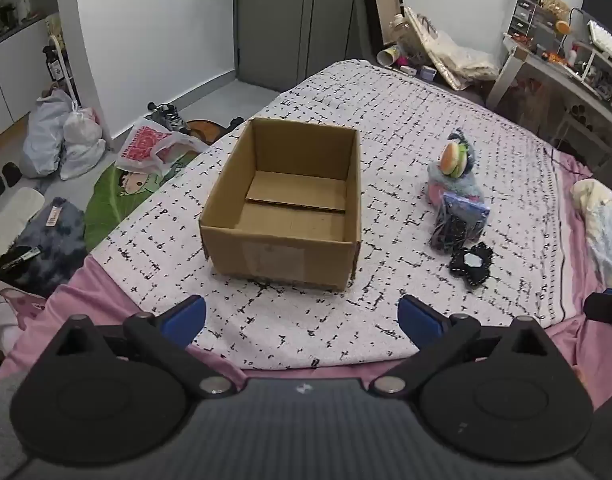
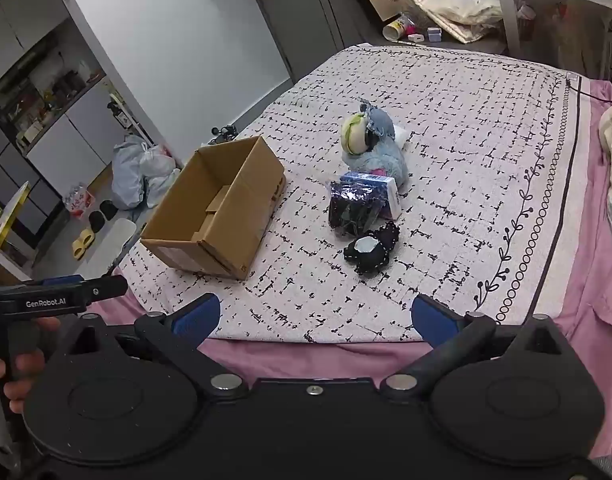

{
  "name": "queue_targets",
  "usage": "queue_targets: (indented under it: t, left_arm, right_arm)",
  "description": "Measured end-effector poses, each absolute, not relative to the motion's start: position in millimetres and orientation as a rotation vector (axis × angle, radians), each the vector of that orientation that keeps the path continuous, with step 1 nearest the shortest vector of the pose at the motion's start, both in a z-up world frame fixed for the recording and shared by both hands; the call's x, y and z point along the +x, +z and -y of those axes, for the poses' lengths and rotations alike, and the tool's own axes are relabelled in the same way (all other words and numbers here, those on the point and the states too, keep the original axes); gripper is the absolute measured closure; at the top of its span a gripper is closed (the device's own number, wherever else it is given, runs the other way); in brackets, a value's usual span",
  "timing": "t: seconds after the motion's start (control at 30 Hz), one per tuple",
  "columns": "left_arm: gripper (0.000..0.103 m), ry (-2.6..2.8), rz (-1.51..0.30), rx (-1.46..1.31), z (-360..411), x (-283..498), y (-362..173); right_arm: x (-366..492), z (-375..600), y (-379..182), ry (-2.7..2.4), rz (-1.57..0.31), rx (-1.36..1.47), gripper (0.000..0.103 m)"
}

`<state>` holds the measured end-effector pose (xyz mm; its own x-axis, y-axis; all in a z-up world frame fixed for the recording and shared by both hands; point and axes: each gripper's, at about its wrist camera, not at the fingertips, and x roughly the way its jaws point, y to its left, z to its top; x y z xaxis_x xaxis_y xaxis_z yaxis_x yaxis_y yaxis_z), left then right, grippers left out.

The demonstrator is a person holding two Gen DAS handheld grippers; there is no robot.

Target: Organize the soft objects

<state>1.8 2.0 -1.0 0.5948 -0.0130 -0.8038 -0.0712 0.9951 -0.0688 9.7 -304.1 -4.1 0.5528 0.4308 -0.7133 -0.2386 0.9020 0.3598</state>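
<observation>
Two grippers hover over the near edge of the bed (image 1: 386, 128), and we hold both with fingers spread wide and nothing between them. Our left gripper (image 1: 302, 312) points down toward the cardboard box (image 1: 282, 204), which sits open and empty on the patterned blanket (image 1: 406, 100), toward the bed's left edge. Our right gripper (image 2: 316, 314) aims at the bare blanket in front of the soft things, and from its camera we see the left gripper's dark body and the hand (image 2: 20, 364) that grips its handle at the lower left.

To the right of the box, apart from it, the soft objects lie in a short row running away from the near edge. Nearest to us lies a black knitted piece with a white centre (image 2: 372, 248). Just behind it, touching or nearly so, is a dark bundle in clear wrapping (image 2: 354, 208) with a white and blue packet (image 2: 390, 194) against it. Behind those sits a fluffy blue plush toy (image 2: 380, 160), and a burger-shaped plush (image 2: 356, 134) rests on top of it. A pale pillow (image 1: 602, 216) lies at the bed's right edge. Plastic bags (image 1: 62, 136) crowd the floor to the left of the bed.
</observation>
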Motion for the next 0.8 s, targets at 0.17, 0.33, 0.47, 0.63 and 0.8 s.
queue_targets:
  t: [0.17,0.33,0.47,0.63,0.8]
  left_arm:
    - [0.002,0.050,-0.873,-0.081,3.2,-6.1,4.4]
    - [0.002,0.049,-0.860,-0.102,-1.2,-11.7,4.5]
    - [0.002,0.040,-0.855,-0.098,-1.6,-12.3,3.6]
    - [0.002,0.040,-0.847,-0.128,-5.3,-12.8,3.0]
    - [0.002,0.035,-0.834,-0.137,-5.1,-15.3,1.2]
  right_arm:
    - [6.5,300.8,-0.1,0.367,-0.879,0.193,0.000]
    - [3.3,302.9,-1.4,0.369,-0.873,0.200,0.000]
    - [5.3,299.6,-1.6,0.361,-0.881,0.194,0.000]
    - [7.1,299.8,-5.2,0.357,-0.884,0.194,0.000]
    - [5.7,301.3,-7.7,0.340,-0.876,0.187,0.000]
